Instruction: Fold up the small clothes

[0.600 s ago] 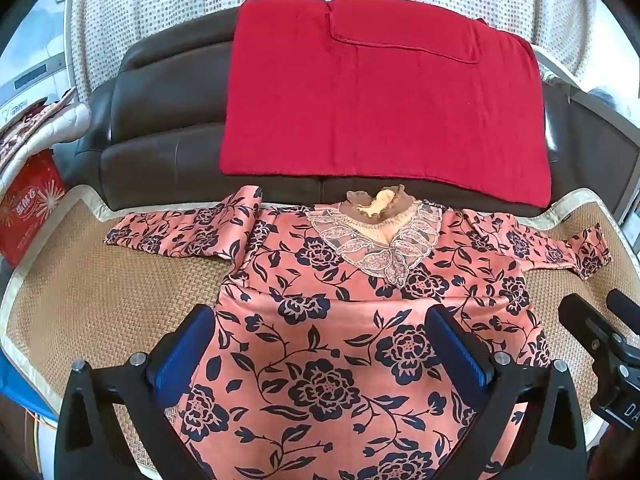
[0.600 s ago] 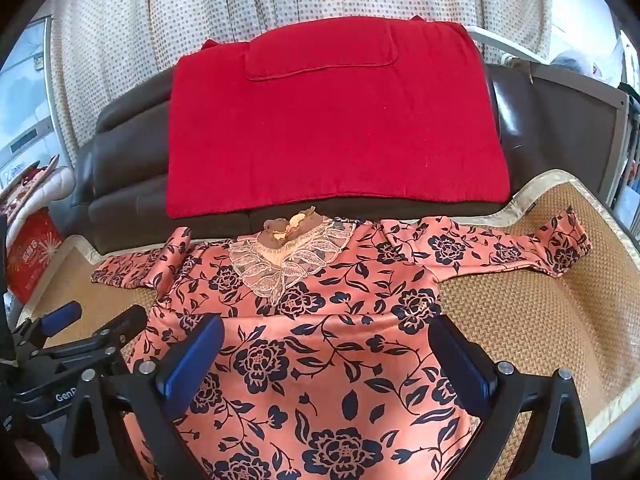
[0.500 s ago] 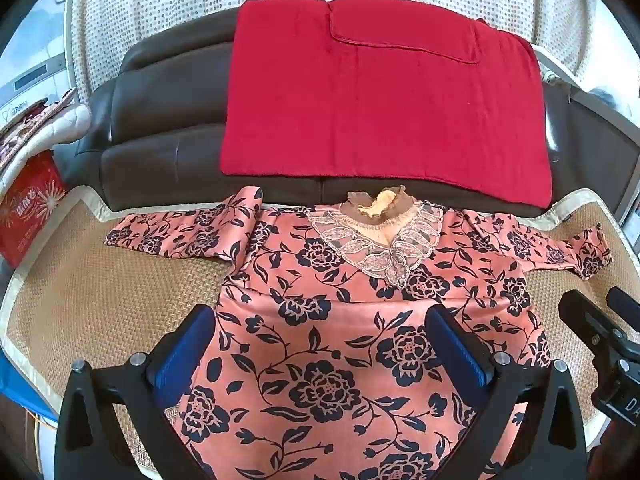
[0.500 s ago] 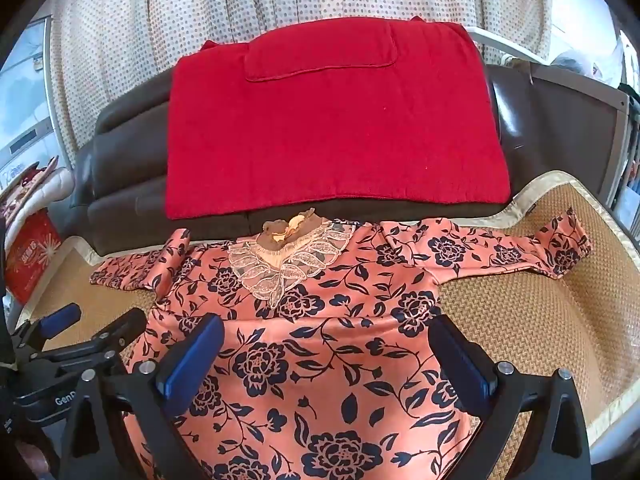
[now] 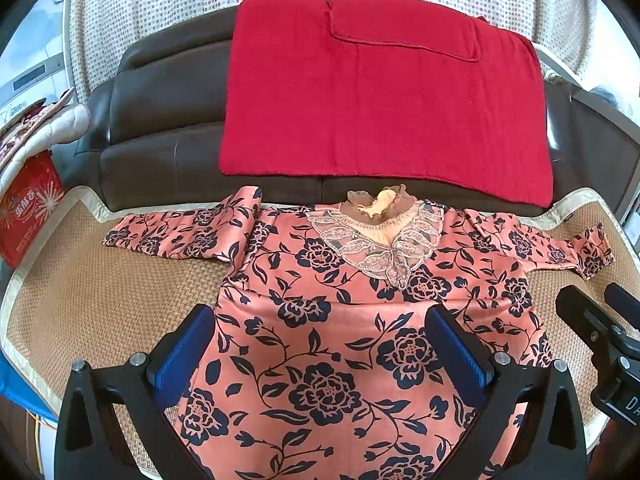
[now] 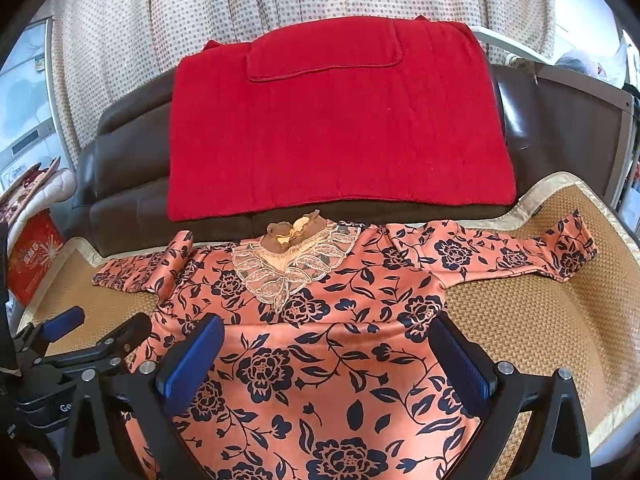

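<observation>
1. Floral blouse (image 5: 340, 320) spread flat across woven mat (image 5: 100, 304), collar at the mat's far edge against the sofa (image 5: 160, 120), sleeves out toward both side edges.
2. Left gripper (image 5: 320, 344) pitched down over the blouse's lower body, jaws spread wide, nothing pinched.
3. Right gripper (image 6: 326, 354) alongside, same downward tilt, jaws spread, empty.

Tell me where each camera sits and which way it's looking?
Left wrist: rides on the left gripper, tilted down at the flowery top; its own open blue-padded fingers show, with the right gripper at the right edge.
Right wrist: rides on the right gripper, tilted down at the top; its open fingers show, with the left gripper at the left.
Both share the top, red towel, sofa and woven mat.
</observation>
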`<state>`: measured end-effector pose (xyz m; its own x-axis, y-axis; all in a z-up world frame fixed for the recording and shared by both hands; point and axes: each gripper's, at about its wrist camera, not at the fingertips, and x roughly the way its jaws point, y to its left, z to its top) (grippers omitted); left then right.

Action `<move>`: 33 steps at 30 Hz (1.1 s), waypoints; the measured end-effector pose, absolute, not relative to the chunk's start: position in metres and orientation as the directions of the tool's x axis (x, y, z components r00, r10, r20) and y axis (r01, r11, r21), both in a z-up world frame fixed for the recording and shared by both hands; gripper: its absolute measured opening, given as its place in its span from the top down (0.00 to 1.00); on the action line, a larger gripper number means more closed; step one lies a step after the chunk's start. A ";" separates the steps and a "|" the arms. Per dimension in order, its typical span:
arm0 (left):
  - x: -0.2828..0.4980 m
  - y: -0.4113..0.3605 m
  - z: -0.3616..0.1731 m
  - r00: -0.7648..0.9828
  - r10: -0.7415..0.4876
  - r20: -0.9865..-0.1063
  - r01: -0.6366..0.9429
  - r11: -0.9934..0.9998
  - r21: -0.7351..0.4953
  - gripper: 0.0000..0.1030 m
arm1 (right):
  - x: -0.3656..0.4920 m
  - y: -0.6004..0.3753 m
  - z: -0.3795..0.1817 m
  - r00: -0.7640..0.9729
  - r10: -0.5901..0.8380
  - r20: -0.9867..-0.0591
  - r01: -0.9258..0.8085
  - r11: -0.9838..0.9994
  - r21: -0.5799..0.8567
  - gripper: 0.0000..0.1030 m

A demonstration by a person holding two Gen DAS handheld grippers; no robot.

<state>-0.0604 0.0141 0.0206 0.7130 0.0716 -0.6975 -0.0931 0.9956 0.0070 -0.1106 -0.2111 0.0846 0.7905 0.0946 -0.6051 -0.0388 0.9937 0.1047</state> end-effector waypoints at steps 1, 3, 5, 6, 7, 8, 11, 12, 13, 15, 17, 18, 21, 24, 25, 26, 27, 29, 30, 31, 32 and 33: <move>-0.060 0.015 0.020 0.713 0.071 -0.698 -0.093 0.996 0.006 0.00 | -0.110 -0.211 0.084 0.791 0.094 -0.605 -0.038 0.994 0.105 0.00; -0.060 0.014 0.020 0.712 0.069 -0.699 -0.092 0.996 0.005 0.00 | -0.109 -0.209 0.083 0.801 0.087 -0.593 -0.042 0.995 0.090 0.00; -0.060 0.014 0.020 0.712 0.074 -0.699 -0.093 0.996 0.010 0.00 | -0.109 -0.210 0.082 0.803 0.084 -0.590 -0.044 0.996 0.082 0.00; -0.059 0.014 0.020 0.711 0.073 -0.699 -0.092 0.996 0.010 0.00 | -0.108 -0.210 0.082 0.807 0.068 -0.586 -0.044 0.998 0.054 0.00; -0.059 0.014 0.019 0.711 0.075 -0.699 -0.093 0.996 0.011 0.00 | -0.108 -0.209 0.081 0.812 0.054 -0.581 -0.043 0.999 0.033 0.00; -0.059 0.014 0.019 0.711 0.076 -0.699 -0.094 0.995 0.013 0.00 | -0.107 -0.208 0.081 0.812 0.041 -0.583 -0.042 0.999 0.011 0.00; -0.059 0.014 0.019 0.711 0.077 -0.699 -0.094 0.995 0.014 0.00 | -0.106 -0.209 0.080 0.802 0.024 -0.597 -0.044 0.999 -0.019 0.00; -0.058 0.013 0.019 0.711 0.079 -0.699 -0.094 0.995 0.017 0.00 | -0.106 -0.210 0.080 0.801 0.024 -0.598 -0.045 0.999 -0.020 0.00; -0.057 0.013 0.019 0.709 0.080 -0.700 -0.094 0.995 0.019 0.00 | -0.105 -0.210 0.081 0.803 0.041 -0.594 -0.047 0.999 0.005 0.00; -0.057 0.013 0.019 0.708 0.080 -0.701 -0.094 0.995 0.018 0.00 | -0.105 -0.210 0.080 0.803 0.048 -0.594 -0.049 0.999 0.015 0.00; -0.056 0.012 0.019 0.708 0.082 -0.701 -0.094 0.995 0.022 0.00 | -0.105 -0.211 0.079 0.804 0.048 -0.593 -0.047 0.999 0.018 0.00; -0.056 0.012 0.018 0.707 0.082 -0.702 -0.092 0.995 0.024 0.00 | -0.105 -0.211 0.079 0.807 0.057 -0.587 -0.047 0.998 0.032 0.00; -0.055 0.010 0.018 0.706 0.086 -0.702 -0.093 0.995 0.028 0.00 | -0.102 -0.212 0.078 0.796 0.061 -0.603 -0.047 0.998 0.038 0.00; -0.054 0.009 0.018 0.706 0.089 -0.702 -0.094 0.995 0.032 0.00 | -0.100 -0.212 0.076 0.792 0.067 -0.607 -0.049 0.998 0.046 0.00; -0.054 0.009 0.018 0.706 0.092 -0.702 -0.094 0.995 0.035 0.00 | -0.099 -0.213 0.076 0.795 0.071 -0.603 -0.050 0.997 0.052 0.00; -0.053 0.009 0.018 0.706 0.092 -0.702 -0.094 0.995 0.036 0.00 | -0.099 -0.213 0.076 0.795 0.073 -0.603 -0.051 0.997 0.053 0.00; -0.053 0.008 0.018 0.706 0.092 -0.702 -0.094 0.995 0.037 0.00 | -0.098 -0.212 0.076 0.791 0.071 -0.607 -0.049 0.997 0.052 0.00; -0.052 0.008 0.018 0.704 0.095 -0.703 -0.094 0.995 0.041 0.00 | -0.097 -0.213 0.076 0.791 0.073 -0.607 -0.050 0.997 0.056 0.00; -0.051 0.007 0.017 0.702 0.095 -0.705 -0.093 0.995 0.041 0.00 | -0.095 -0.213 0.076 0.791 0.077 -0.607 -0.051 0.997 0.059 0.00; -0.050 0.007 0.017 0.701 0.093 -0.707 -0.091 0.995 0.042 0.00 | -0.094 -0.213 0.075 0.786 0.078 -0.614 -0.051 0.997 0.061 0.00; -0.050 0.007 0.016 0.701 0.093 -0.707 -0.089 0.995 0.043 0.00 | -0.093 -0.214 0.075 0.785 0.080 -0.614 -0.053 0.997 0.063 0.00; -0.050 0.007 0.015 0.703 0.095 -0.705 -0.088 0.995 0.046 0.00 | -0.092 -0.214 0.074 0.784 0.085 -0.615 -0.055 0.996 0.067 0.00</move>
<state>-0.0500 0.0069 0.0148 0.7032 0.0949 -0.7047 -0.0885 0.9950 0.0458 -0.0921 -0.2138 0.0735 0.7837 0.0845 -0.6154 -0.0551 0.9963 0.0667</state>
